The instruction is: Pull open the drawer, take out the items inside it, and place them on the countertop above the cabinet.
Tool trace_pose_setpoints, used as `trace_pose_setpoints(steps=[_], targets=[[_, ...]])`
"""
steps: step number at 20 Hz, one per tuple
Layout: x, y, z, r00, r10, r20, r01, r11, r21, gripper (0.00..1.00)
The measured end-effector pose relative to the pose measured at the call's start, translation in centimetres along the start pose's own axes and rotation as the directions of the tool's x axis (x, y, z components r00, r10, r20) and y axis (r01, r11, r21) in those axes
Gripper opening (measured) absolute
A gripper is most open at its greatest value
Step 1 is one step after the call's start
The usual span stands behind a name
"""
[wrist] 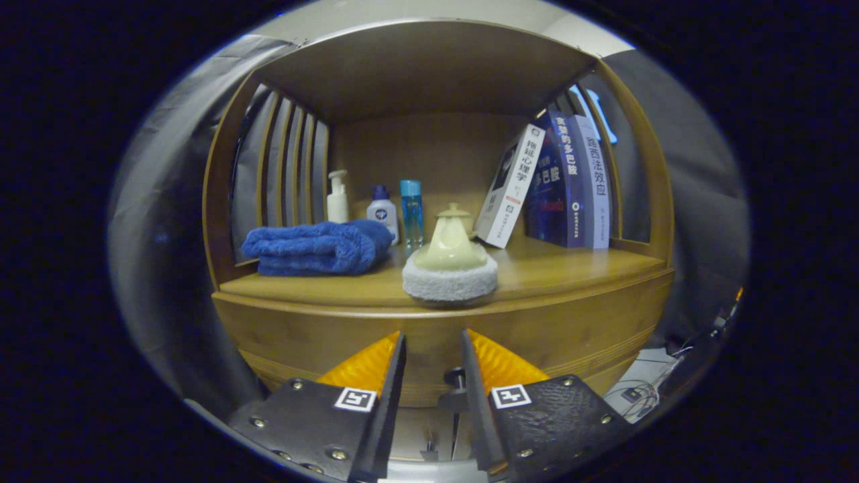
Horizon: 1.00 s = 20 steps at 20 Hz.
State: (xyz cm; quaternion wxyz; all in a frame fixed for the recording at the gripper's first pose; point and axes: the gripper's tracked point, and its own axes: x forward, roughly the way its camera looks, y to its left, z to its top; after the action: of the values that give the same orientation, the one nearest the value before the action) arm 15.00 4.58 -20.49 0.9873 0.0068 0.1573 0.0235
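Facing: wooden cabinet (436, 201), its countertop (557, 275) beyond the fingers.
Gripper (433, 355): fingers partly open, holding nothing.
Drawer knob (456, 379): in the gap between the fingers, untouched.
Countertop load: blue towel (315, 247), bottles (382, 211), scrubber (449, 268), leaning books (557, 184).

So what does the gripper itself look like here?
The gripper has two wedge-shaped fingers with ribbed outer faces, tapering forward. Each sits on a dark, textured plate fixed with round screws, and each plate carries a small square black-and-white marker.
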Motion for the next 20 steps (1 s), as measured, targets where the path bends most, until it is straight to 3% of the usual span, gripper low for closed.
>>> trace_pose_setpoints(steps=[8, 20], targets=[[-7.2, 0.0, 6.4, 0.986, -0.039, 0.161, 0.029, 0.998, 0.06, 0.48], [-19.0, -5.2, 13.0, 0.94, -0.169, 0.297, 0.171, 0.985, 0.021, 0.48]])
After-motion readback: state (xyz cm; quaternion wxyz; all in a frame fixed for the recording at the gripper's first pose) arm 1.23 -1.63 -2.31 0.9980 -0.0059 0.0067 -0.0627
